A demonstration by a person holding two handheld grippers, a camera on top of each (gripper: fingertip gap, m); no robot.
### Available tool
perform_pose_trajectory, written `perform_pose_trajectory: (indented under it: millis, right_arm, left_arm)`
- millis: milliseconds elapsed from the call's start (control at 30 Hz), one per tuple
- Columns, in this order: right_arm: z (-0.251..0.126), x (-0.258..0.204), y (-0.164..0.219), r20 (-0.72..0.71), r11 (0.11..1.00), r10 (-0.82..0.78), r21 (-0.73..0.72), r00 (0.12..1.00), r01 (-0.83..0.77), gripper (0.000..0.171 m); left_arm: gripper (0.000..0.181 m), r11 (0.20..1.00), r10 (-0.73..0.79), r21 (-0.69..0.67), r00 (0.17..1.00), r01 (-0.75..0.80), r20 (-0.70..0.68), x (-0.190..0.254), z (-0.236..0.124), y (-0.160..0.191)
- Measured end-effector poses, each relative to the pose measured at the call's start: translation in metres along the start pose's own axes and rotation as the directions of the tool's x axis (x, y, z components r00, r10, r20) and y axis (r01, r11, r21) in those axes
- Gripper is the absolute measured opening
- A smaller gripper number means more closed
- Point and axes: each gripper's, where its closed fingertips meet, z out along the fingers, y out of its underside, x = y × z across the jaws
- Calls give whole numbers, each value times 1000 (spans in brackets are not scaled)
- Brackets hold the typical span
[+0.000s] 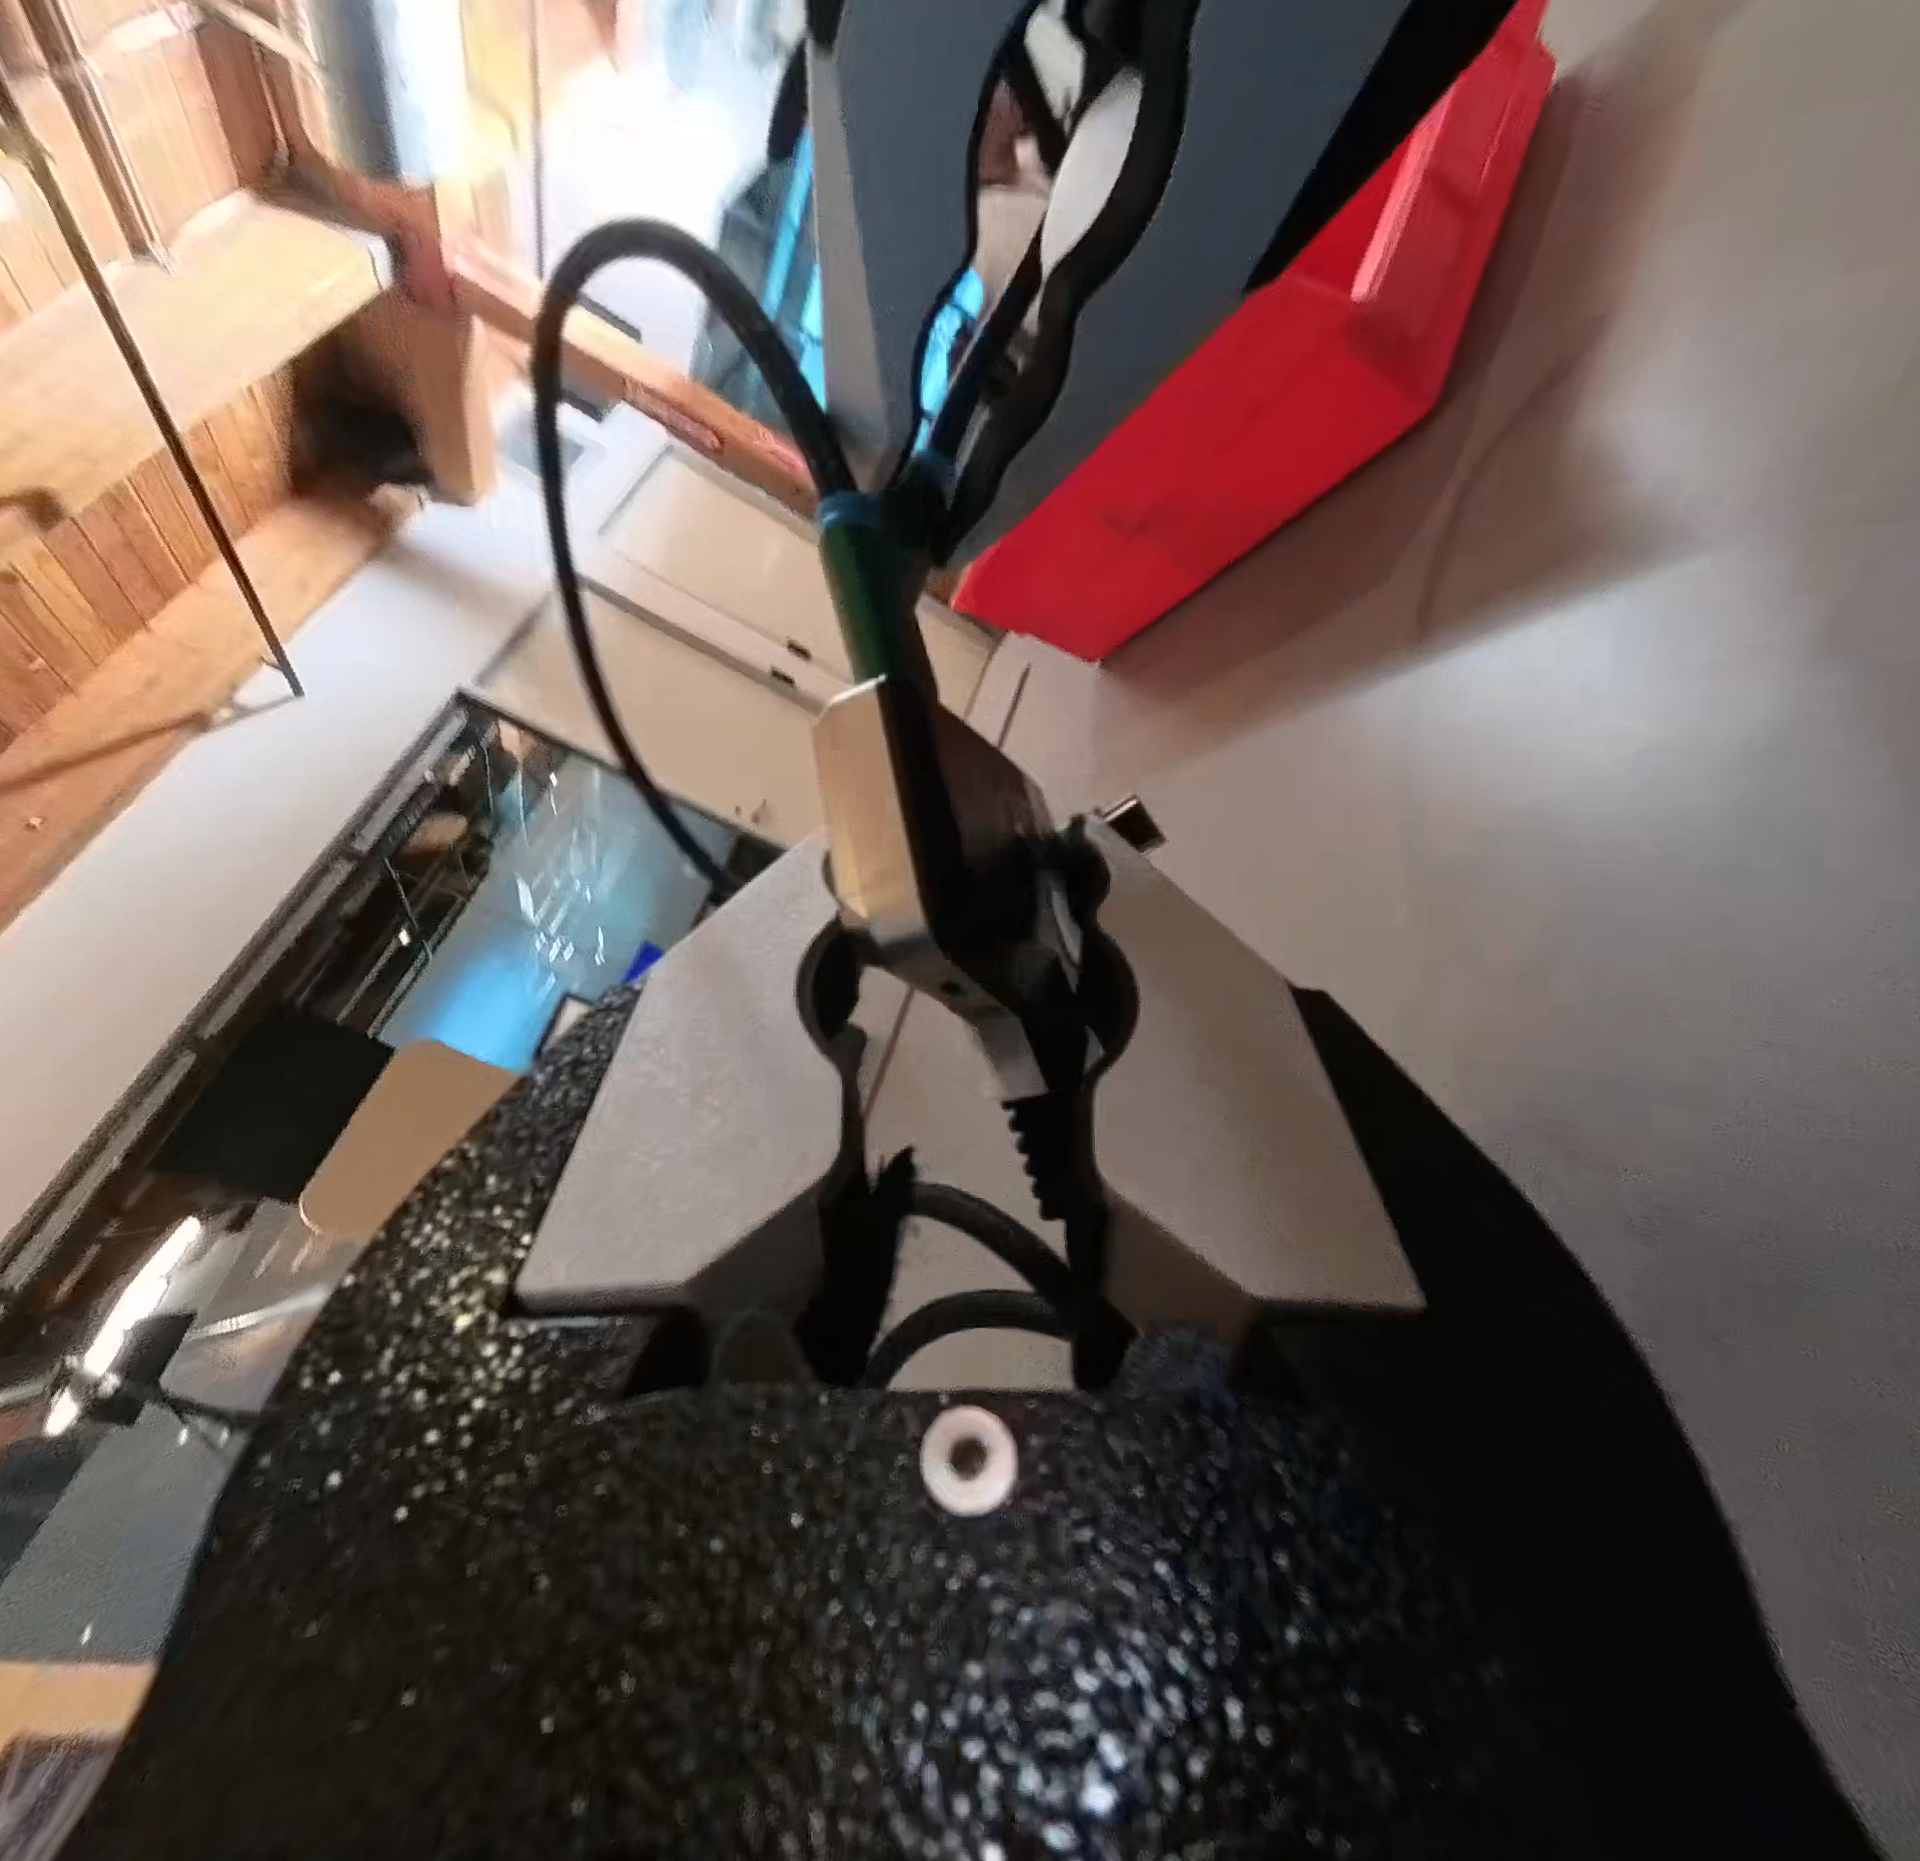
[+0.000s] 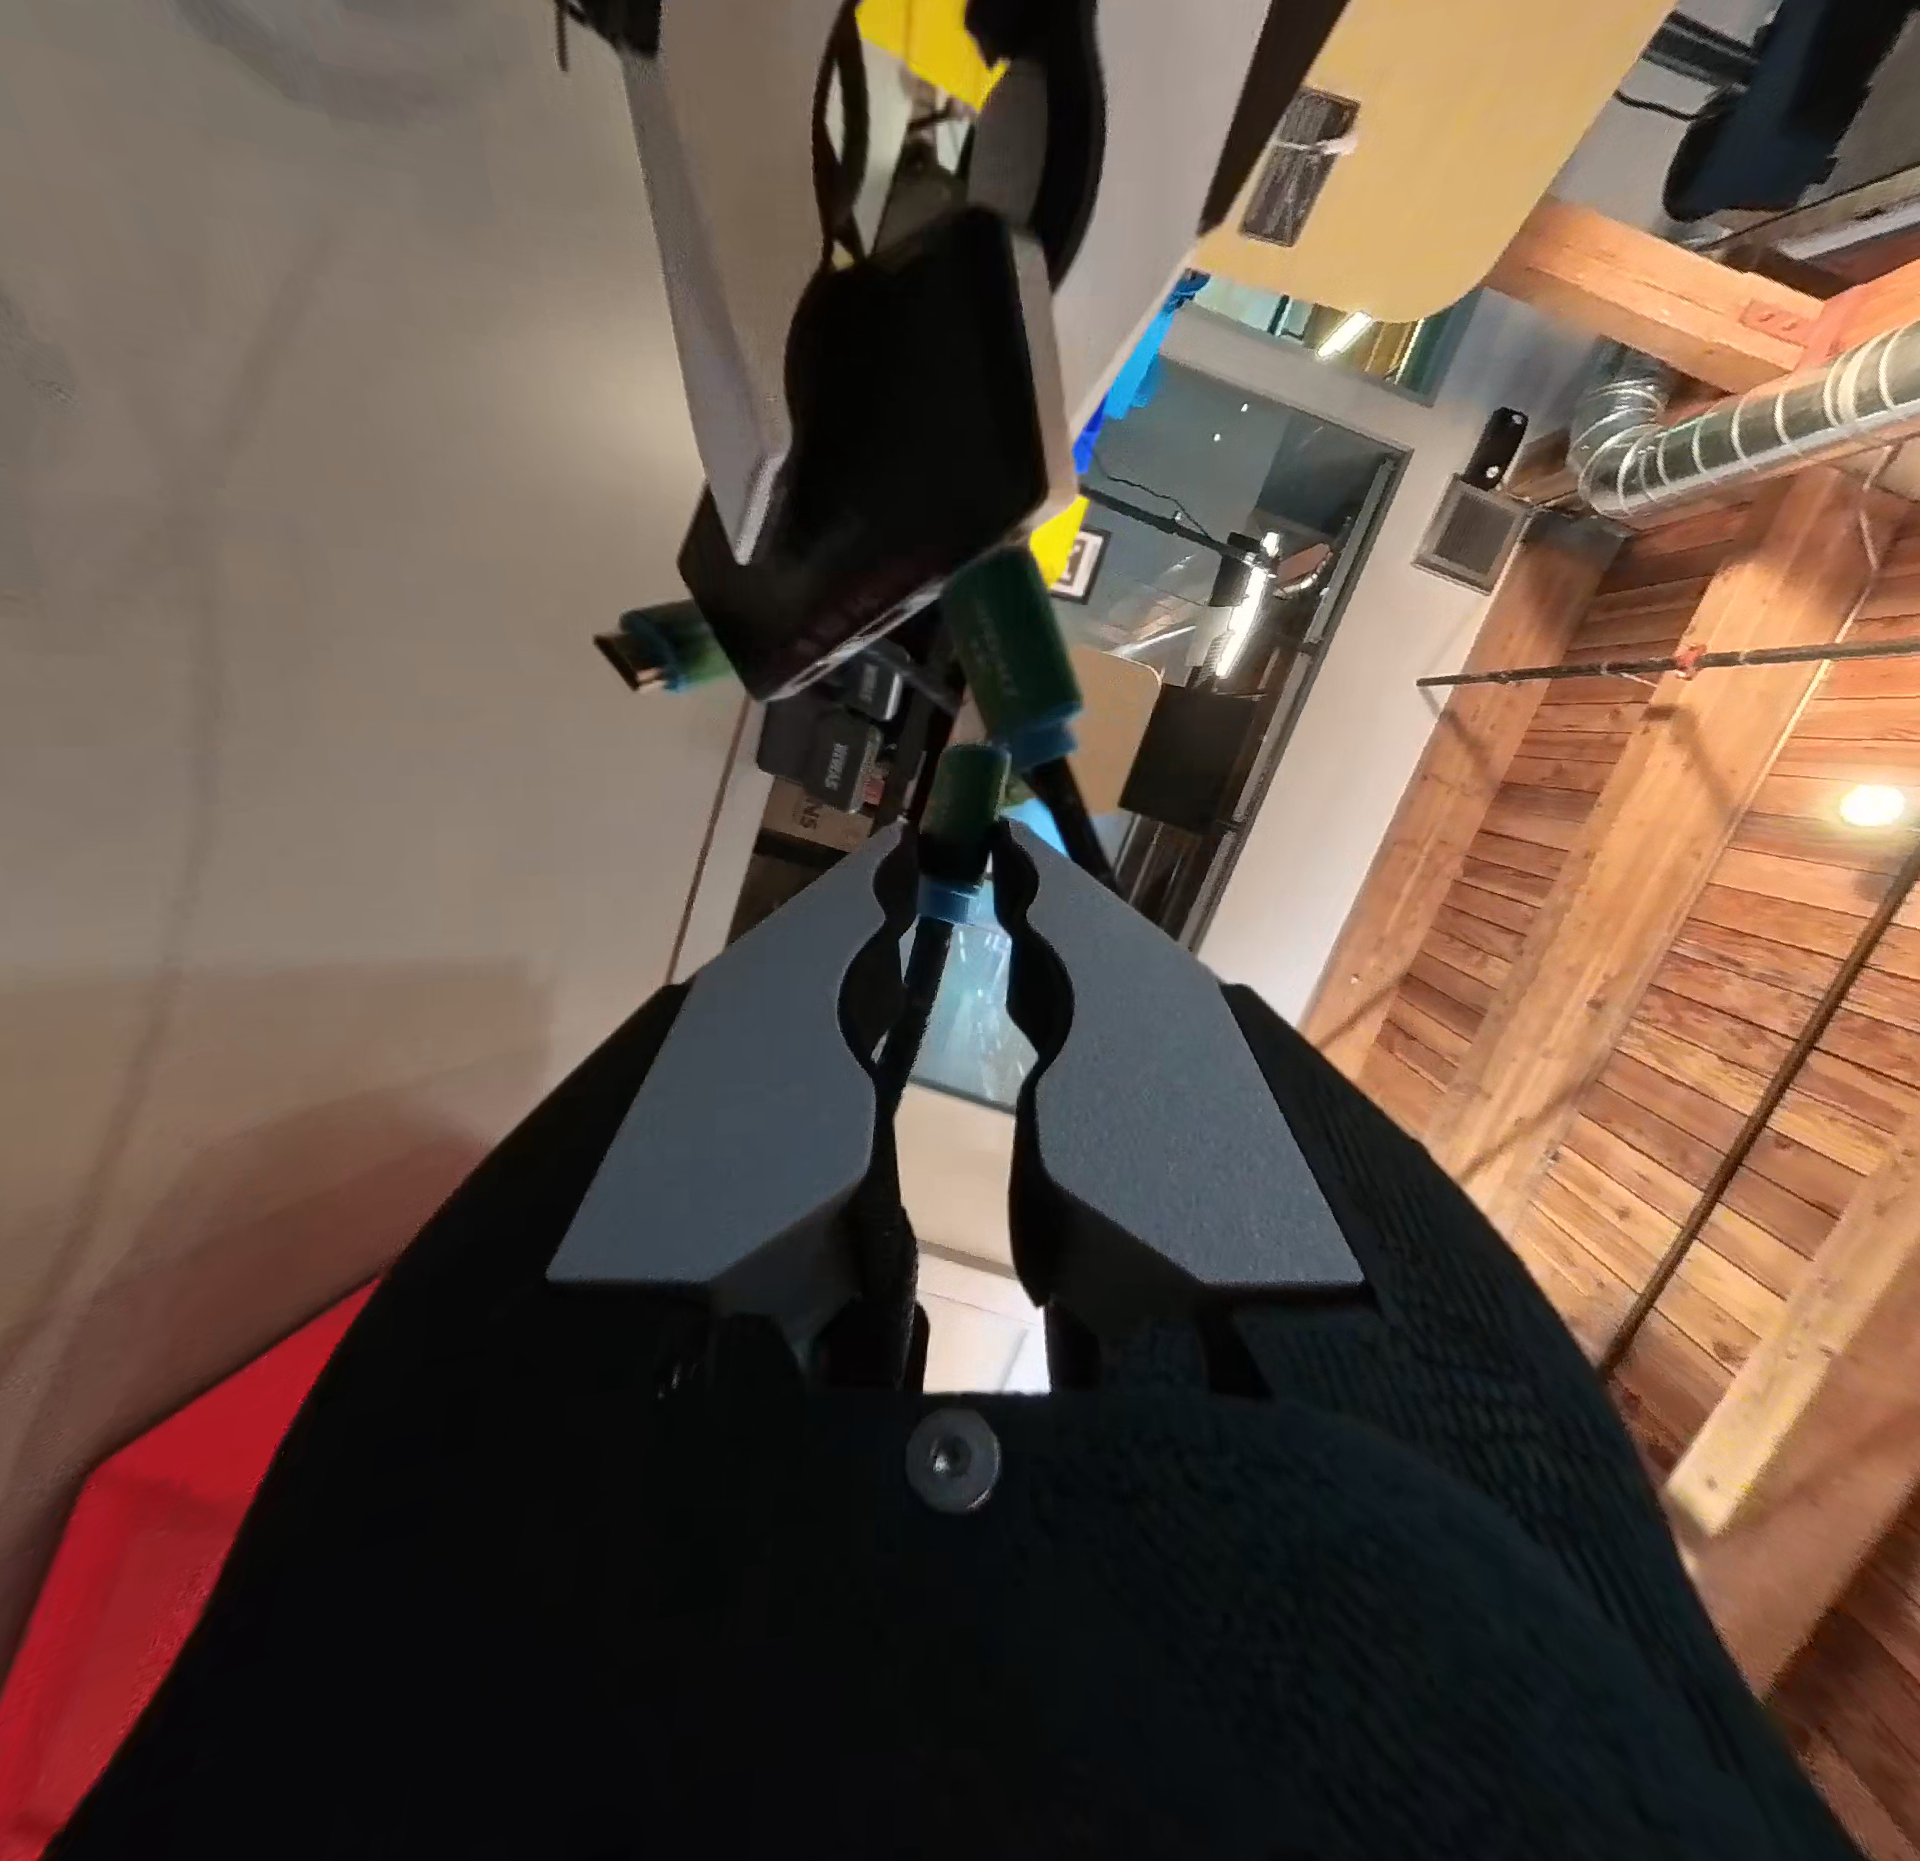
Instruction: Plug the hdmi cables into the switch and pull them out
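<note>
The left hand-held gripper (image 1: pixel 961 938) clamped the black switch (image 1: pixel 961 824), while the right hand-held gripper (image 2: pixel 958 876) pinched a green HDMI plug (image 2: pixel 961 809) just below it.

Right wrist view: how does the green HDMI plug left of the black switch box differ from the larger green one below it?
The left green HDMI plug shows a bare metal tip and lies level; the larger green HDMI plug hides its tip at the black switch box, seemingly plugged in, and stands steep. Both have blue collars.
</note>
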Motion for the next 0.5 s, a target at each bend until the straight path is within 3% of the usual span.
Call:
perform_pose_trajectory:
  millis: [133, 200, 333, 500]
  right_arm:
    - [5, -17, 3, 48, 1000, -2, -29, 999, 3, 12]
    - [6, -23, 2, 70, 1000, 11, -23, 998, -9, 12]
    - [7, -30, 4, 79, 999, 33, -31, 996, -31, 12]
    - [10, -38, 7, 97, 998, 55, -44, 994, -51, 12]
  left_arm:
    - [34, 995, 15, -99, 1000, -17, -23, 4, 5, 16]
    - [25, 990, 82, -113, 997, -83, -15, 4, 5, 16]
    - [24, 963, 249, -111, 968, -244, 37, -2, 1, 12]
    - [24, 983, 136, -112, 987, -145, -87, 11, 2, 15]
